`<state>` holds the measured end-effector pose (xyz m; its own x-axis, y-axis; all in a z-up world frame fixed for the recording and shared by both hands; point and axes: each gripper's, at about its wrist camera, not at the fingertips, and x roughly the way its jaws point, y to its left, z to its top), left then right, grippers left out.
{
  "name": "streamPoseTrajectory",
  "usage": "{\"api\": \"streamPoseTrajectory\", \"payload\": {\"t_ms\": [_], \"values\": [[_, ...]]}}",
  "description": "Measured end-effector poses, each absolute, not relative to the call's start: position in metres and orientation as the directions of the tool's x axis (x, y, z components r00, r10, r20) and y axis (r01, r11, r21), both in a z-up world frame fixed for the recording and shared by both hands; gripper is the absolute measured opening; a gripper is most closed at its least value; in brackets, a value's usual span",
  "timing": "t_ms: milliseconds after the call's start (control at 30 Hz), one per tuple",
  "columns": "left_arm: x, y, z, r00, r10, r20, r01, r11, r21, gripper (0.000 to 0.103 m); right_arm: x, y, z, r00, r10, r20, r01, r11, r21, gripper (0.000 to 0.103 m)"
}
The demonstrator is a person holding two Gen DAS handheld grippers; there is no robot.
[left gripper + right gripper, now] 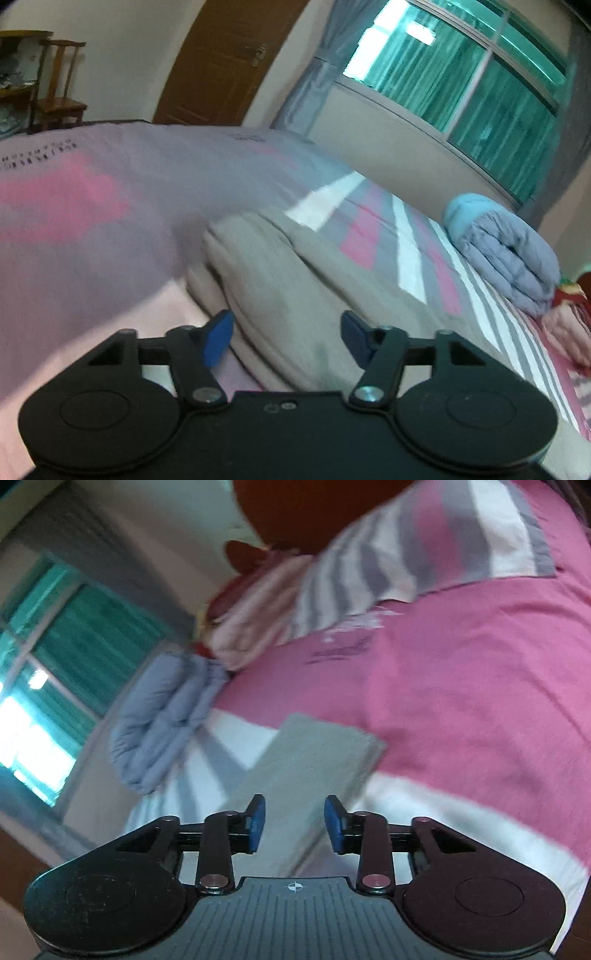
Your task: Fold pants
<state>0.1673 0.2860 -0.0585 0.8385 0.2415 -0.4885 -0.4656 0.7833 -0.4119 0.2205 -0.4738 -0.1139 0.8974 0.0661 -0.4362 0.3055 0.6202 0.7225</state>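
Observation:
The beige-grey pants lie folded on the bed in the left wrist view, with a rounded fold at their far left end. My left gripper is open, its blue pads on either side of the near edge of the pants, holding nothing. In the right wrist view a flat leg of the pants stretches away from the camera. My right gripper is open just above the near end of that leg, empty.
The bed sheet is pink, grey and white striped. A folded blue-grey quilt lies at the bed's far side, also in the right wrist view. A striped pillow, a window, a door and a wooden chair are around.

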Motion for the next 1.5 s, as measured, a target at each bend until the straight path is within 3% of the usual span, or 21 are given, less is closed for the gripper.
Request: {"api": "streamPoseTrajectory", "payload": {"t_ms": [133,167,200,233,333,433,500,567,633,833,967,1067,1167,1267,1367,1500], "values": [[0.182,0.306,-0.057,0.840,0.241,-0.487,-0.475,0.760,-0.443,0.051,0.217,-0.436,-0.105,0.906,0.074,-0.416,0.272,0.652,0.708,0.042],[0.190,0.310,-0.061,0.822,0.213,-0.528,-0.478,0.761,-0.438,0.049,0.220,-0.428,-0.108,0.898,0.084,-0.431,0.279,0.649,0.708,0.042],[0.197,0.312,-0.065,0.798,0.205,-0.566,-0.490,0.767,-0.414,0.042,0.226,-0.421,-0.111,0.891,0.091,-0.445,0.287,0.647,0.707,0.042],[0.199,0.312,-0.065,0.778,0.239,-0.582,-0.514,0.775,-0.368,0.015,0.228,-0.413,-0.115,0.885,0.091,-0.457,0.297,0.646,0.703,0.042],[0.191,0.317,-0.063,0.790,0.270,-0.550,-0.519,0.773,-0.366,0.014,0.229,-0.402,-0.121,0.871,0.080,-0.484,0.326,0.642,0.693,0.042],[0.191,0.310,-0.073,0.763,0.282,-0.581,-0.521,0.801,-0.295,0.021,0.231,-0.405,-0.121,0.873,0.073,-0.483,0.326,0.651,0.686,0.042],[0.183,0.306,-0.059,0.770,0.313,-0.556,-0.535,0.791,-0.296,0.034,0.229,-0.410,-0.122,0.867,0.080,-0.492,0.334,0.639,0.693,0.042],[0.167,0.297,-0.043,0.773,0.407,-0.487,-0.573,0.777,-0.260,0.065,0.235,-0.411,-0.115,0.875,0.096,-0.474,0.301,0.660,0.689,0.042],[0.161,0.290,-0.029,0.803,0.414,-0.429,-0.547,0.797,-0.255,0.072,0.240,-0.400,-0.106,0.877,0.141,-0.458,0.235,0.706,0.668,0.042],[0.204,0.273,-0.003,0.836,0.368,-0.406,-0.458,0.876,-0.150,0.079,0.301,-0.302,-0.077,0.782,0.426,-0.456,-0.062,0.781,0.622,0.042],[0.238,0.287,-0.012,0.801,0.366,-0.474,-0.483,0.862,-0.150,0.075,0.348,-0.199,-0.061,0.705,0.541,-0.458,-0.270,0.802,0.532,0.042],[0.254,0.285,-0.014,0.826,0.269,-0.495,-0.408,0.892,-0.196,0.070,0.379,-0.136,-0.061,0.651,0.594,-0.473,-0.363,0.790,0.494,0.042],[0.273,0.275,-0.023,0.829,0.240,-0.506,-0.370,0.913,-0.173,0.072,0.401,-0.073,-0.069,0.577,0.654,-0.488,-0.447,0.754,0.482,0.042],[0.300,0.279,-0.040,0.800,0.228,-0.556,-0.374,0.913,-0.164,0.072,0.413,-0.020,-0.082,0.506,0.694,-0.512,-0.519,0.719,0.462,0.042],[0.308,0.284,-0.057,0.743,0.311,-0.593,-0.407,0.913,-0.030,0.072,0.423,0.018,-0.103,0.437,0.702,-0.562,-0.570,0.700,0.430,0.042],[0.295,0.291,-0.061,0.738,0.331,-0.588,-0.396,0.918,0.020,0.075,0.447,0.011,-0.127,0.513,0.601,-0.613,-0.448,0.796,0.406,0.042]]}}
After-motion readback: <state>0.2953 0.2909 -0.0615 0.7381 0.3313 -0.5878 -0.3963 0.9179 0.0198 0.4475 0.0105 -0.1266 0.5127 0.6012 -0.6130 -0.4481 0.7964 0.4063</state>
